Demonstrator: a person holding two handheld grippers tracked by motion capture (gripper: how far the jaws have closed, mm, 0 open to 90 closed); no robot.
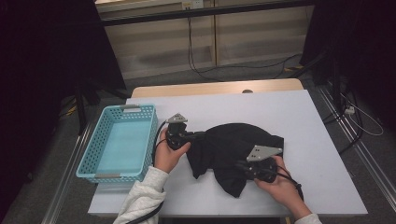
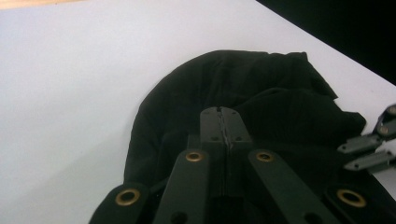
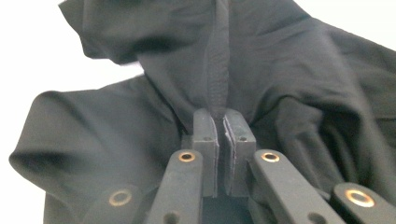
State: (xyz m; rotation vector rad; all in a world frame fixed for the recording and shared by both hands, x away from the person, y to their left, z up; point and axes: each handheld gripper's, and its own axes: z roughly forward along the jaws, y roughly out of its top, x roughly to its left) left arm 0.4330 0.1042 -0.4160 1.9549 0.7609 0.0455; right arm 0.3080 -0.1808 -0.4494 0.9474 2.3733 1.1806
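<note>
A black garment [image 1: 233,140] lies crumpled in the middle of the white table [image 1: 308,116]. My left gripper [image 1: 198,136] is at the garment's left edge, and in the left gripper view its jaws [image 2: 222,122] are pressed together on the edge of the cloth [image 2: 261,88]. My right gripper [image 1: 240,164] is at the garment's near right side. In the right gripper view it [image 3: 223,126] is shut on a raised seam fold of the black fabric [image 3: 303,70]. The right gripper's jaws [image 2: 373,149] also show at the right edge of the left gripper view.
A light blue perforated basket [image 1: 147,108] stands on the table's left end, close to the left hand. Bare white tabletop lies to the right and behind the garment. A wooden strip [image 1: 215,87] borders the far edge; cables run on the floor beyond.
</note>
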